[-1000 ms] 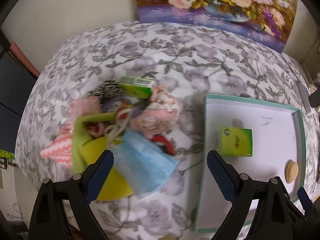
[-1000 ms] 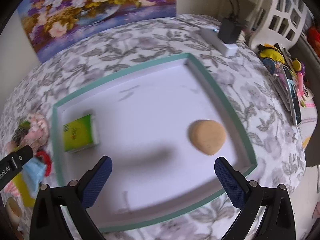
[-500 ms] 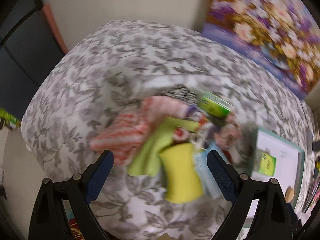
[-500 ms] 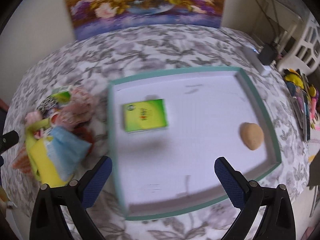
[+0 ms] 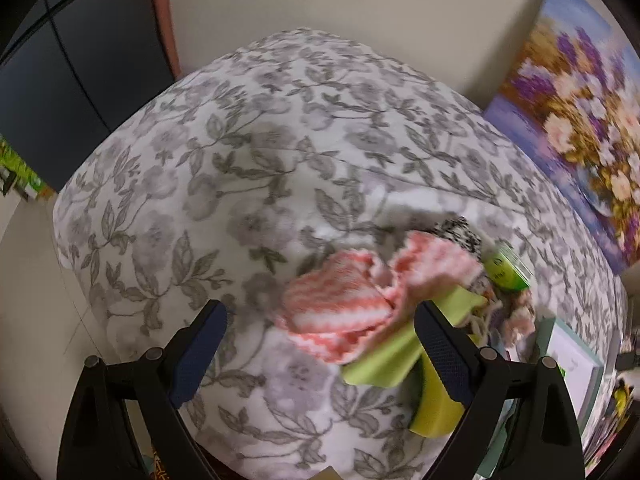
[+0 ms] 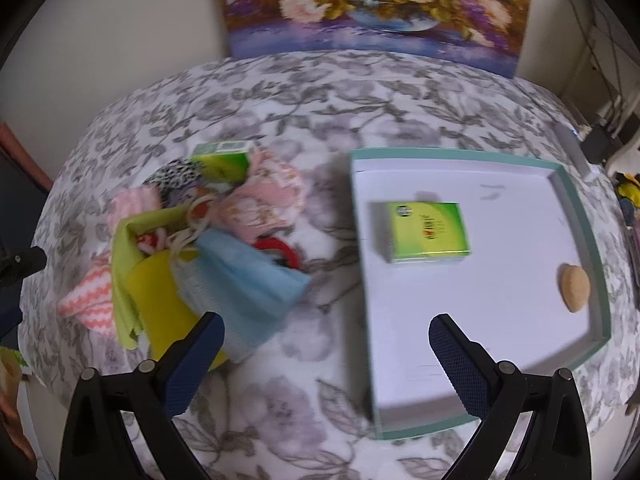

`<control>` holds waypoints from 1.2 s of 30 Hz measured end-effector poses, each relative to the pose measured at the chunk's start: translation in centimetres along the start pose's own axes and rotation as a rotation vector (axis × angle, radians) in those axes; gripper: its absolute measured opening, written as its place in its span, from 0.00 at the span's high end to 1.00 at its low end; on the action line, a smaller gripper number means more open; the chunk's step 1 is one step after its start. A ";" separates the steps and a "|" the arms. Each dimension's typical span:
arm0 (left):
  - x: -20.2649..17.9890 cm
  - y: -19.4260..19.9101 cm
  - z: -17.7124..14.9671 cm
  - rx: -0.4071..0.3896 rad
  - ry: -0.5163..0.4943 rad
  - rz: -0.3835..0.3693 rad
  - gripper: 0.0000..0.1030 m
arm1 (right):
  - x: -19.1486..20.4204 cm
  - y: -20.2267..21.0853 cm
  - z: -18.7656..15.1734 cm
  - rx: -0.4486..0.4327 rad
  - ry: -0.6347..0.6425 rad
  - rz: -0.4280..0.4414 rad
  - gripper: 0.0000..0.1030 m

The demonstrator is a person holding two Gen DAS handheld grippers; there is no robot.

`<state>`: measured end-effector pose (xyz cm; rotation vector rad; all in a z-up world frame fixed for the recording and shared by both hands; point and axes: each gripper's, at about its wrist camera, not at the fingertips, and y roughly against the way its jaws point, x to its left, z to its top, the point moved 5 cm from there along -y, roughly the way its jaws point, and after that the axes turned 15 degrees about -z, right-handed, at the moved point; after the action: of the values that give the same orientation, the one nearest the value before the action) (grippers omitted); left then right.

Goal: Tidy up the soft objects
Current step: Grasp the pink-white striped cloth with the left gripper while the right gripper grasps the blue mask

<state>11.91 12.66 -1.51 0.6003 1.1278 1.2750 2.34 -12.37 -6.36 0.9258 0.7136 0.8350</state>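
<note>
A pile of soft things lies on the flowered tablecloth [image 6: 328, 96]: a pink striped cloth [image 5: 344, 300], a green cloth [image 5: 384, 360], a yellow sponge [image 6: 160, 300], a blue face mask [image 6: 244, 284] and a pink frilly cloth [image 6: 268, 200]. A green tissue pack [image 6: 224, 160] rests at the pile's far side. My left gripper [image 5: 320, 336] hangs open just before the pink striped cloth. The white tray with a teal rim [image 6: 576, 208] holds another green tissue pack [image 6: 428, 232] and a tan puff [image 6: 574, 292]. My right gripper [image 6: 326, 344] is open between pile and tray, holding nothing.
A flower painting [image 6: 380, 4] leans on the wall behind the table. A red ring [image 6: 280, 252] lies by the mask. A white power strip and cables [image 6: 576, 152] sit at the far right edge. The table's left edge [image 5: 72, 240] drops to the floor.
Both grippers have swung to the left. The left view now faces the table's left end and the pink cloth; the right view now takes in the pile as well as the tray.
</note>
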 end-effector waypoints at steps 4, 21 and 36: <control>1.6 -0.4 0.4 0.001 0.048 -0.005 0.08 | 1.4 -0.2 -0.1 0.002 0.017 0.013 0.00; 2.6 -4.5 0.2 0.096 0.060 -0.006 0.08 | 5.4 -1.9 -0.7 0.001 0.097 0.039 0.00; 2.9 -7.5 0.1 0.127 0.088 0.001 0.08 | 6.1 -2.9 -0.5 -0.012 0.087 0.088 0.00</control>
<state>14.97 13.52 -8.88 0.6441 1.2888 1.2467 5.84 -7.95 -10.13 0.9198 0.7463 0.9608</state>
